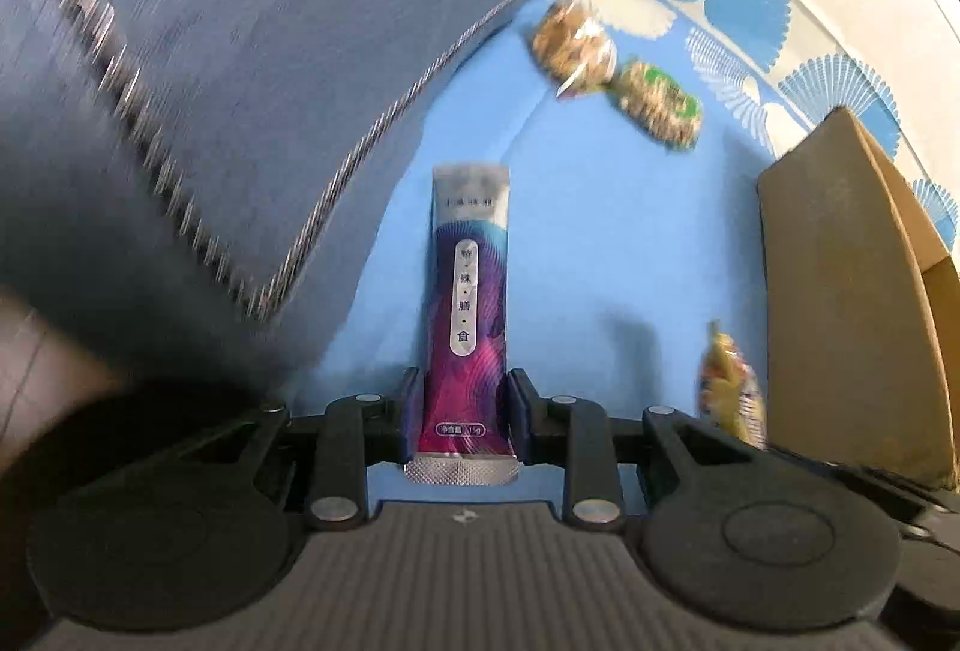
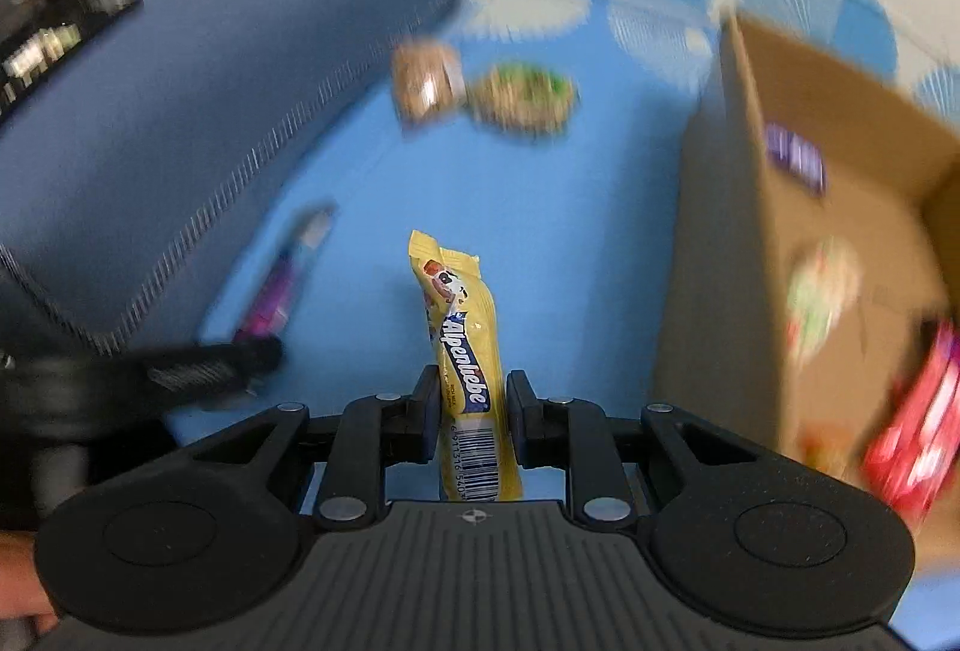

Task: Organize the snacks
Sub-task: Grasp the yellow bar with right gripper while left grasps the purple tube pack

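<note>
**Two packets gripped, the cardboard box next**

While both grippers hold a snack clear of the blue cloth, the step in hand looks like the carry toward the cardboard box (image 2: 798,243), which stands open at about three o'clock in the right wrist view. Largest in sight is one blue cushion (image 1: 240,81), filling the nine to eleven o'clock side. One box follows, already holding what seem to be three packets: a purple one on its inner wall, a pale round one, and a red one at four o'clock, all blurred.

On the blue tablecloth (image 1: 600,243) two round grain cakes (image 1: 576,45) lie touching at about one o'clock, still to be gathered.

One purple stick sachet (image 1: 468,303) is pinched at its lower end in the left gripper (image 1: 462,411), pads pressing both edges. One yellow Alpenliebe candy packet (image 2: 465,351) sits between the pads of the right gripper (image 2: 471,411), which is closed onto it.

As I judge it, the next move calls for bringing each packet over the box's open mouth before spreading the fingers, the right one first since it is nearer.
</note>
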Available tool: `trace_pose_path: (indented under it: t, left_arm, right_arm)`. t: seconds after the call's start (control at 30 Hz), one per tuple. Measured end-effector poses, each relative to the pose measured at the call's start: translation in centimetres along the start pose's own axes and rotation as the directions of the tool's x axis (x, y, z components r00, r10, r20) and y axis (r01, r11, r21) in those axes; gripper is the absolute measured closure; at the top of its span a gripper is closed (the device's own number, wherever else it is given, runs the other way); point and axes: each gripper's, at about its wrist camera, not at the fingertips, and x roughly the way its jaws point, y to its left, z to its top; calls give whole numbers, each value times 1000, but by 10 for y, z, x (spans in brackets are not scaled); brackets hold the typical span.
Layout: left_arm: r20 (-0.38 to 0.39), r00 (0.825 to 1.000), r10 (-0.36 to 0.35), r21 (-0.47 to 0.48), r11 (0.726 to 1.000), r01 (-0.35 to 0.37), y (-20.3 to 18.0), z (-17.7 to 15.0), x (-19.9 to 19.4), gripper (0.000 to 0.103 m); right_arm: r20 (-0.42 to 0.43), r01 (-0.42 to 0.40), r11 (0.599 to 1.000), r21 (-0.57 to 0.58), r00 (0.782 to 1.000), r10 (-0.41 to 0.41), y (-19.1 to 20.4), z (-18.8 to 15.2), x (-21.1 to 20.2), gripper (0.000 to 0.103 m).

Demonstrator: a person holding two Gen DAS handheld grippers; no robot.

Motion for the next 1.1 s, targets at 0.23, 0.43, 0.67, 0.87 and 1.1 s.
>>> trace_pose_path:
  t: [0.23,0.43,0.67,0.87,1.1]
  left_arm:
    - [42,998,38,91,995,-42,-13,-7,0,66]
    - [102,991,88,156,982,-104,-28,-6,9,51]
    - [135,985,106,203,970,-133,-38,-7,18,56]
    - [183,979,95,207,969,-132,-37,-10,12,81]
    - [187,979,74,216,970,-114,-37,-10,8,81]
  right_arm:
    - [-55,76,996,-49,995,-79,11,-13,22,78]
    - [-67,46,999,-11,997,-46,1,-13,30,51]
    - [-64,24,1000,-5,998,-24,-5,-14,35,50]
    - [-43,10,999,-40,999,-12,-2,-15,30,82]
    - [-5,9,1000,-17,1000,-9,-3,-10,16,83]
